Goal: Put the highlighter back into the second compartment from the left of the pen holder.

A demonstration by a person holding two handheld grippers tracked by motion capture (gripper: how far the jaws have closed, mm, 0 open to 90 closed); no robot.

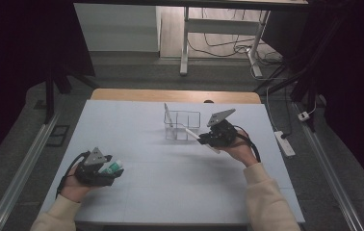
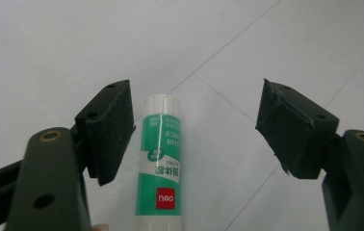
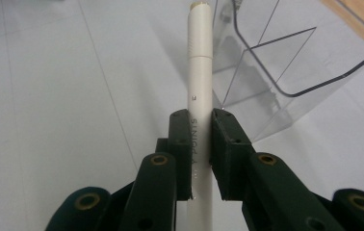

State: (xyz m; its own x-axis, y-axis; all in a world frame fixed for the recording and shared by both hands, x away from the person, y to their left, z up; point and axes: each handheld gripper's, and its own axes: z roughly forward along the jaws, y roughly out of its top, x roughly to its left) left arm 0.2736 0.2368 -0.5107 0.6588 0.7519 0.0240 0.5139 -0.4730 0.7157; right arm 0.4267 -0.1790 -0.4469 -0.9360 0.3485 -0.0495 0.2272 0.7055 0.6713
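Printed on the glue stick [image 2: 160, 166]: "GLUE STICK" in white on the green label, Chinese characters below it, and "deli" in white on a red square near the bottom end; smaller print too fine to read. Printed lengthwise on the white pen [image 3: 200, 103]: dark lettering ending in "POINTS", the rest covered by fingers.

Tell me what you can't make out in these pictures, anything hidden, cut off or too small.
- Glue stick: its bottom end is cut off by the lower edge of the left gripper view.
- White pen: its lower part is hidden behind the right tool, and its printed lettering is partly covered.
- Clear organizer: in the high view, too small to tell what the thin stick leaning in it is.
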